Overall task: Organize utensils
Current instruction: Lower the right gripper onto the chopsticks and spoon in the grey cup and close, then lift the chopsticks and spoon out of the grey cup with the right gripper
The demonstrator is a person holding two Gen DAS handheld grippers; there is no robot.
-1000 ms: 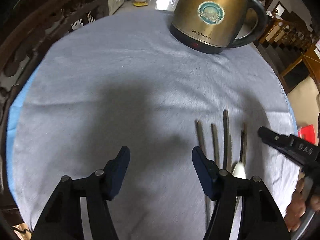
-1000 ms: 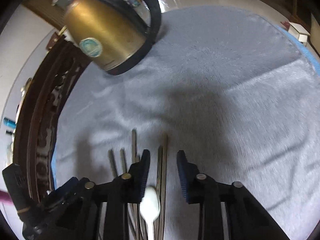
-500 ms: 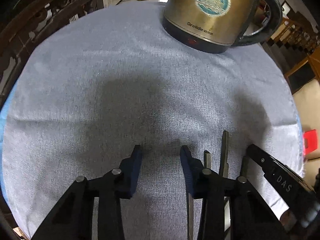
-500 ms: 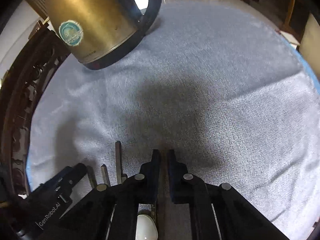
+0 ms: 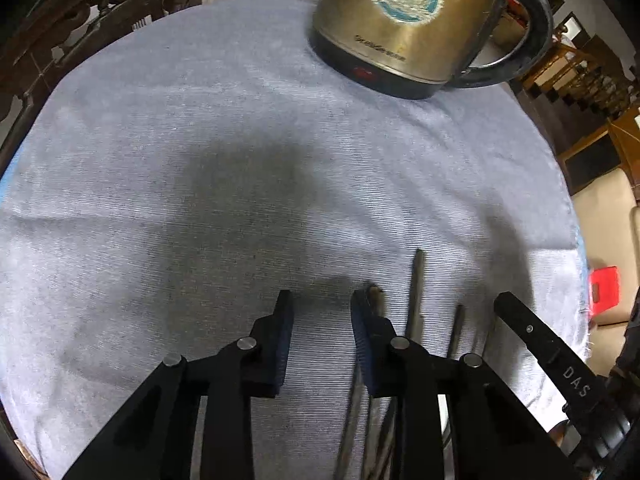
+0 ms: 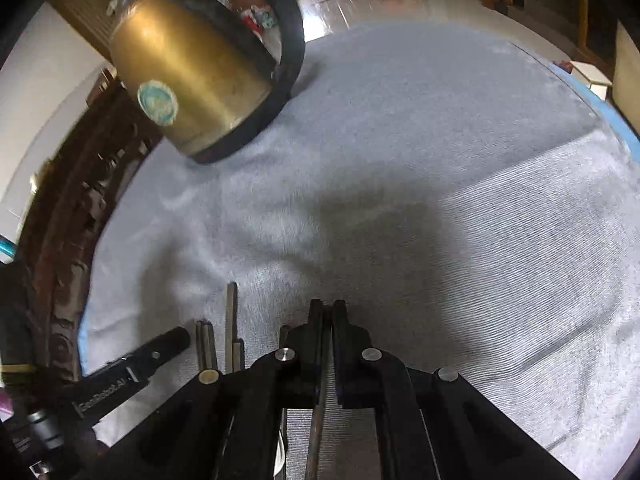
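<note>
Presently, item one: right gripper point(image 6: 327, 312), jaws drawn fully together on a single dark chopstick point(image 6: 318, 408), which runs back between the pads toward the camera; the grip sits near the stick's far end, so the long free length will likely droop or swing when lifted. A slow, level lift and a check that only one stick rides in the pads would serve best. Item two: left gripper point(image 5: 322, 318), jaws narrow and just lately closing, only bare cloth between them; its right pad stands just beside the tip of the nearest stick without clasping it. Item three: remaining chopsticks point(image 5: 414, 292), several dark rods lying roughly parallel on the grey tablecloth point(image 5: 200, 128), near its front edge and close beside both tools; whether any cross under the gripper bodies cannot be told. A pale spoon-like piece among them is mostly hidden. Item four: brass-coloured electric kettle point(image 5: 404, 20), black base and handle, upright at the far side of the cloth, well apart from the sticks. Hazards: the two grippers work close together and could knock each other or scatter the neighbouring sticks; carved dark wood furniture point(image 5: 80, 12) borders the table's left.
</note>
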